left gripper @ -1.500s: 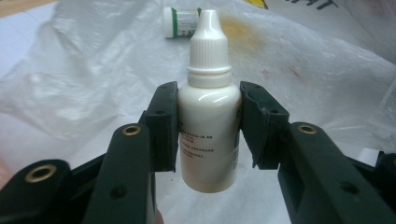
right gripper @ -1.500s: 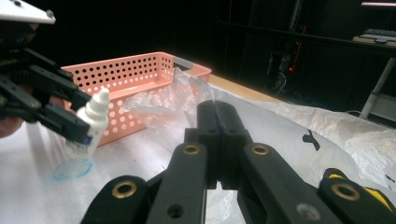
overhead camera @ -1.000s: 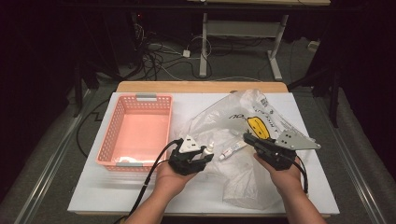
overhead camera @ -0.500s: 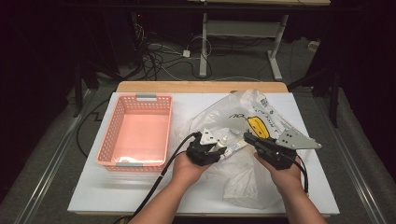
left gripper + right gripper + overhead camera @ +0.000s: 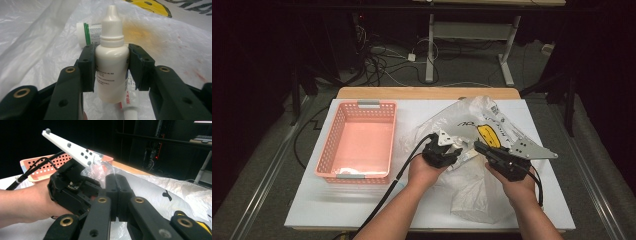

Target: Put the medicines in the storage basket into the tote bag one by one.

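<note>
A small white dropper bottle (image 5: pixel 111 72) stands upright between the jaws of my left gripper (image 5: pixel 110 51), which is shut on its sides. Behind it a white bottle with a green band (image 5: pixel 86 35) lies on its side, and a thin white tube with red print (image 5: pixel 128 105) lies below. All rest on a clear plastic bag (image 5: pixel 472 190) with a yellow logo (image 5: pixel 488 135). My right gripper (image 5: pixel 116 180) is shut on a pinch of the bag's film, which sticks up above its jaws. In the high view the left gripper (image 5: pixel 456 150) and right gripper (image 5: pixel 480 148) sit close together over the bag.
A pink plastic basket (image 5: pixel 324 155) stands at the left of the white table (image 5: pixel 362 200), with nothing seen inside it. The bag spreads over the table's right half. Cables and dark floor lie beyond the far wooden edge (image 5: pixel 427 93).
My left gripper has moved right from beside the basket onto the bag, close to the right gripper. The right gripper has hardly moved.
</note>
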